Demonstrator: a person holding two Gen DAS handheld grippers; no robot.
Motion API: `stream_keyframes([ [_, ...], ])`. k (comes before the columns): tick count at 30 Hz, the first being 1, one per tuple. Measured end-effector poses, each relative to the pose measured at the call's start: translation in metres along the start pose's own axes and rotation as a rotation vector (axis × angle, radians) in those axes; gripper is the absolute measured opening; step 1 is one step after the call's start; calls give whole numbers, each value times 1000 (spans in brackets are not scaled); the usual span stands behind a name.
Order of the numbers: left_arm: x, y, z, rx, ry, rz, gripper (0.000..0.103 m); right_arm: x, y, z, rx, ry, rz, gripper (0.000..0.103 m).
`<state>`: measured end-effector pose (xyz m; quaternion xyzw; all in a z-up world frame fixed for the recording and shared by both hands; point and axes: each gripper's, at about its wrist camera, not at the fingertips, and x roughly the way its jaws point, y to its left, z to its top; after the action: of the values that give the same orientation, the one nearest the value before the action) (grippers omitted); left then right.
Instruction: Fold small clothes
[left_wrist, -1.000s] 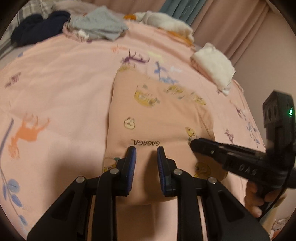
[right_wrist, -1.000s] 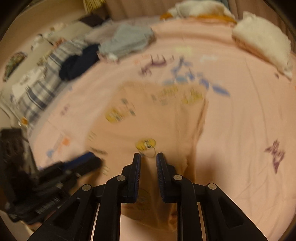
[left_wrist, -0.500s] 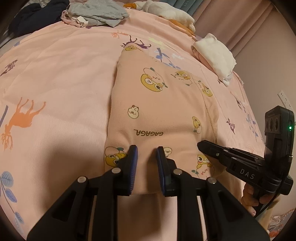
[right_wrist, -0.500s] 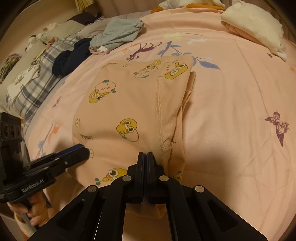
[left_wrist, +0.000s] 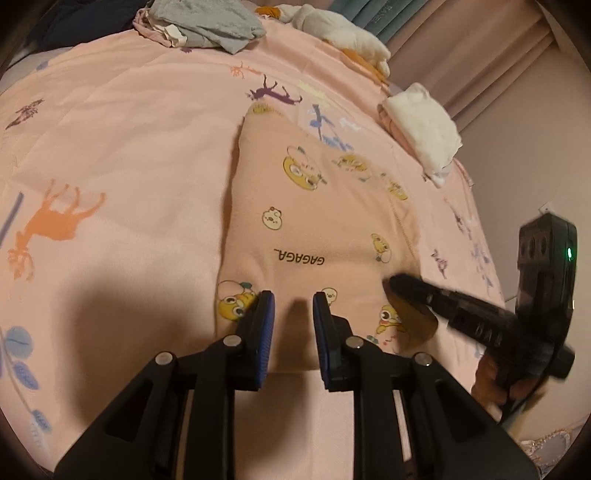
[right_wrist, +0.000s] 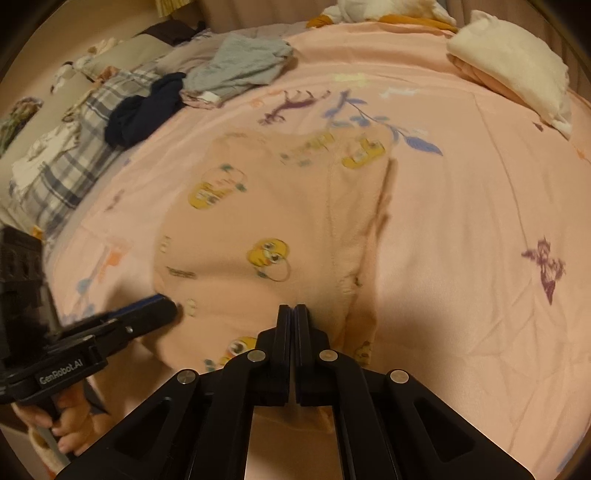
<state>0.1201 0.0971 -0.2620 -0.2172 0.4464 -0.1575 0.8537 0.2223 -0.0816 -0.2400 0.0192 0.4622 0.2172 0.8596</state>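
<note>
A small pink garment (left_wrist: 314, 221) with yellow cartoon prints and the word GAGAGA lies flat on the pink bedspread; it also shows in the right wrist view (right_wrist: 266, 229). My left gripper (left_wrist: 293, 301) is open over the garment's near edge, fabric between its blue pads. My right gripper (right_wrist: 294, 310) is shut on the garment's near edge; it shows in the left wrist view (left_wrist: 397, 286) at the garment's near right corner. My left gripper shows in the right wrist view (right_wrist: 162, 306) at the near left corner.
A folded white and pink stack (left_wrist: 424, 125) sits at the bed's far right. Loose grey clothes (left_wrist: 207, 26) and a dark navy garment (right_wrist: 144, 107) lie at the far left. A plaid pillow (right_wrist: 62, 166) lies beside them. White fabric (left_wrist: 343, 33) lies at the far edge.
My right gripper has shut on the garment's near edge. My left gripper stays open in about the same spot. The view has shifted slightly.
</note>
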Motion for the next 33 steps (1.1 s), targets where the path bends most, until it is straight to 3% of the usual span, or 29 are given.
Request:
stream_keyframes([
  [4,-4,-7,-4,94,13,32,21,-8,-2,26,9,-62,-11,0],
  [8,14,0,-5,35,64,-32,21,15,-23,58,102,-43,-78,0],
  [11,20,-1,-4,51,89,-29,21,36,-40,58,161,10,-115,0],
  [14,20,0,-2,46,98,-34,21,42,-54,48,222,-12,-71,0],
  [24,23,-6,-3,86,96,-11,22,45,-36,48,85,-43,-192,0],
  [33,22,-3,-2,70,111,-27,25,43,-41,44,104,-66,-159,0],
])
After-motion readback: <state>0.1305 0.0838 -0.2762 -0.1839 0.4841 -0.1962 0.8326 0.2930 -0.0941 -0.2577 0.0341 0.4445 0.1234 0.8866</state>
